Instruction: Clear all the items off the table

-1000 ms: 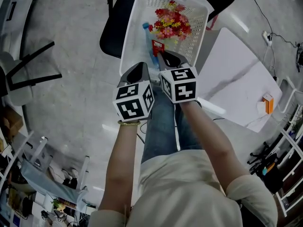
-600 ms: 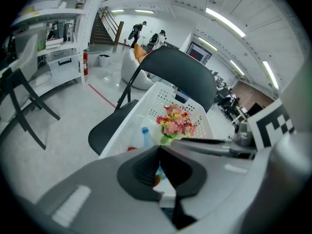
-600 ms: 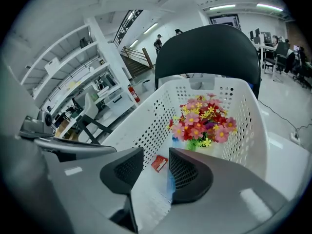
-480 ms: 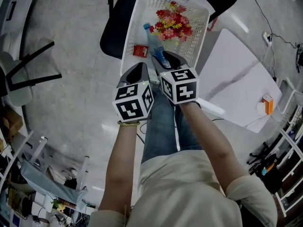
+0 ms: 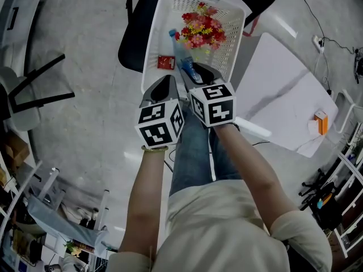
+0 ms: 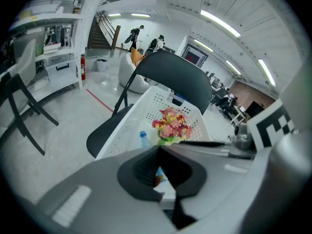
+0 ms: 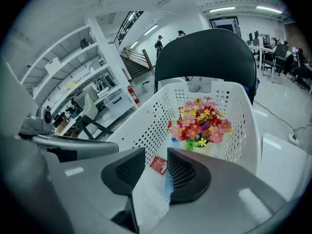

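The red packet [image 5: 165, 62] that hung in the right gripper [image 5: 201, 71] a second ago now lies flat on the floor of the white basket [image 5: 154, 38], near its left wall, and has stayed there for the last half second. That gripper's jaws have just been opening, then eased in a little, and nothing is between them. In the head view both grippers hover side by side over the near end of the basket, which sits on a black chair [image 5: 133, 33]. The left gripper [image 5: 164, 84] is just beside the right one. Deeper in the basket a bunch of red, pink and yellow flowers [image 5: 199, 28] stands against the far wall, and a blue bottle [image 5: 181, 55] lies between the flowers and the right gripper, just right of the packet. To the right stands a white table [image 5: 283, 106] with a small orange box [image 5: 321, 123] near its far edge. In the left gripper view the dark pads meet at their tips, clenched on nothing. Beyond them show the flowers, the bottle's blue cap and the chair's backrest, with the right gripper's marker cube at the right edge. In the right gripper view the two pads stand apart with a clear gap. Through it the basket's perforated floor and the red packet show, the packet lying free beyond the tips and touched by neither pad. A sliver of the blue bottle shows beside the right pad, and the flowers rise behind.
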`<move>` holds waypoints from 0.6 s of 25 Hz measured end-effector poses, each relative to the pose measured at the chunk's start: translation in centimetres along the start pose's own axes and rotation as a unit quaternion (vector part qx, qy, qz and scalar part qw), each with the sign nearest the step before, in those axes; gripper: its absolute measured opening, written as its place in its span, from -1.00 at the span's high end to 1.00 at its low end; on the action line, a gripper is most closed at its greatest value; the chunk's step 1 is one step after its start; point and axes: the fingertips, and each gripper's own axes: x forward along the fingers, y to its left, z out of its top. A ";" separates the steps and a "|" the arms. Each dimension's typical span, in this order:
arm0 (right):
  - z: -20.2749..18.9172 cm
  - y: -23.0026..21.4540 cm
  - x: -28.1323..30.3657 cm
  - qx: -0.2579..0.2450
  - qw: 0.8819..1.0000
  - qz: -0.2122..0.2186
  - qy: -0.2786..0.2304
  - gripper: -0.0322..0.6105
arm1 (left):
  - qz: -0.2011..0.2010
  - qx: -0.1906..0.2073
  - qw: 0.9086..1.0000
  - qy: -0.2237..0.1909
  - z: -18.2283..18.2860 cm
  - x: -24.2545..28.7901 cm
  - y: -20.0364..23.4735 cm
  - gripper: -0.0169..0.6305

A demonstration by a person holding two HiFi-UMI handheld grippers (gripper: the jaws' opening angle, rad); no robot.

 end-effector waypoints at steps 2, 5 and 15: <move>0.1 0.0 -0.2 0.001 1.000 -0.001 -0.003 0.47 | 0.004 0.022 1.000 -0.004 0.1 -0.2 -0.2 0.92; 0.1 -0.1 -0.7 0.002 1.000 -0.003 -0.008 0.48 | 0.009 0.047 0.999 -0.005 0.1 -0.4 -0.6 0.92; -0.3 -1.0 -2.4 0.019 0.999 -0.022 -0.026 0.53 | -0.011 0.073 0.997 0.004 -0.6 -0.4 -2.4 0.92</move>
